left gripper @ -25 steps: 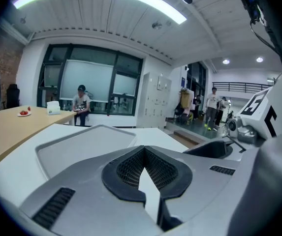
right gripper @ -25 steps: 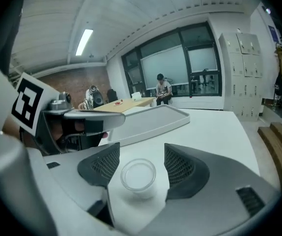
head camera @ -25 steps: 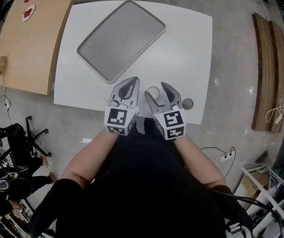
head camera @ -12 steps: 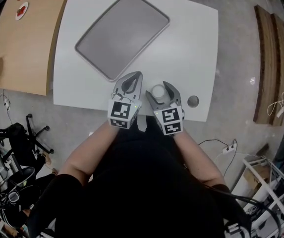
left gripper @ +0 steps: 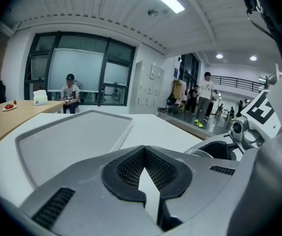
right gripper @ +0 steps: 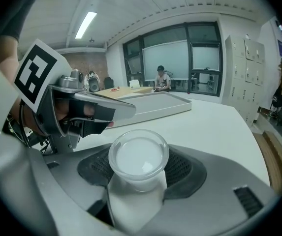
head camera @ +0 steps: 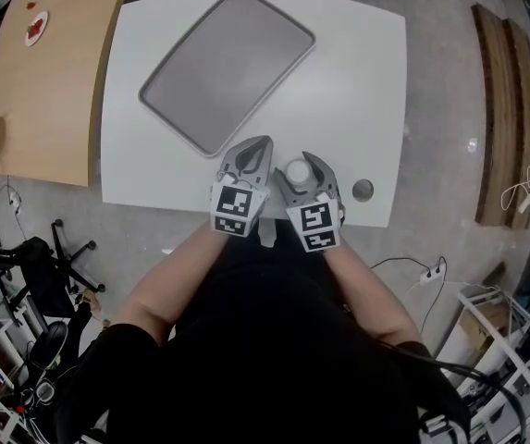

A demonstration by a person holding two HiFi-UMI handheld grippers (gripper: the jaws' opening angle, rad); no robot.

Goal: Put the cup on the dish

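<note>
Standing upright, mouth up, the cup [right gripper: 138,157] sits between right tongs [head camera: 299,166] just opening; left tongs [left gripper: 143,151] clenched, empty.

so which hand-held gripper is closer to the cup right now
Right. The right hand-held gripper has the cup between its jaws, which have just been opening; the left hand-held gripper sits shut beside it, left of the cup.

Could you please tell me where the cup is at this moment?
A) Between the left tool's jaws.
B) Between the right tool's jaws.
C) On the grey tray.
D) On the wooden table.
B: the cup sits between the jaws of the right tool, which have just been opening, near the white table's front edge and apart from the grey tray.
</note>
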